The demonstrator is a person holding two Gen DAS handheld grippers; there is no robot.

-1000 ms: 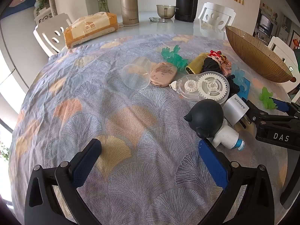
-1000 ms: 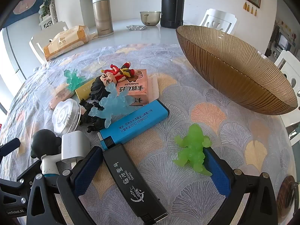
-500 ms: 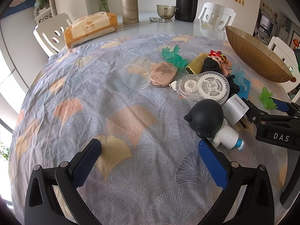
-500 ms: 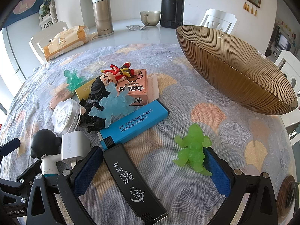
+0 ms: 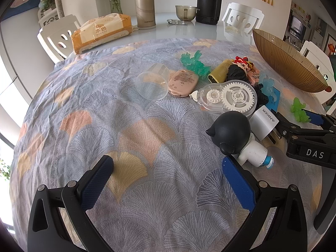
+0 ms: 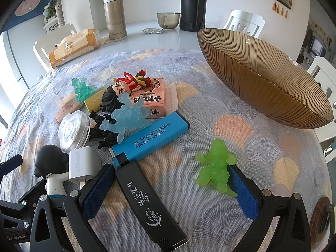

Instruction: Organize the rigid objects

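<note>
The surface (image 5: 88, 96), covered in a fan-patterned cloth, carries everything. Largest on it is the ribbed amber bowl (image 6: 266, 79), sitting at the far right edge, apart from the clutter.

The left gripper (image 5: 168, 168) hovers low over bare cloth near the front edge with its jaws spread wide and nothing between them; its right finger is just beside the black-headed figurine (image 5: 233, 136), which lies on its side. The right gripper (image 6: 172, 180) also has its jaws spread; between them lie the black lighter (image 6: 147, 205), against the left finger, and the green monster toy (image 6: 216, 166), touching the right finger.

Behind the black lighter lies a blue lighter (image 6: 153, 138), then a pink card box (image 6: 151, 100) with a red-and-black doll (image 6: 126, 88) leaning on it. A pale blue monster (image 6: 128, 117) rests atop the pile. The correction-tape dispenser (image 5: 226, 96) and white charger (image 5: 264, 121) sit mid-surface, with a clear cup (image 5: 153, 82) to the left.
</note>
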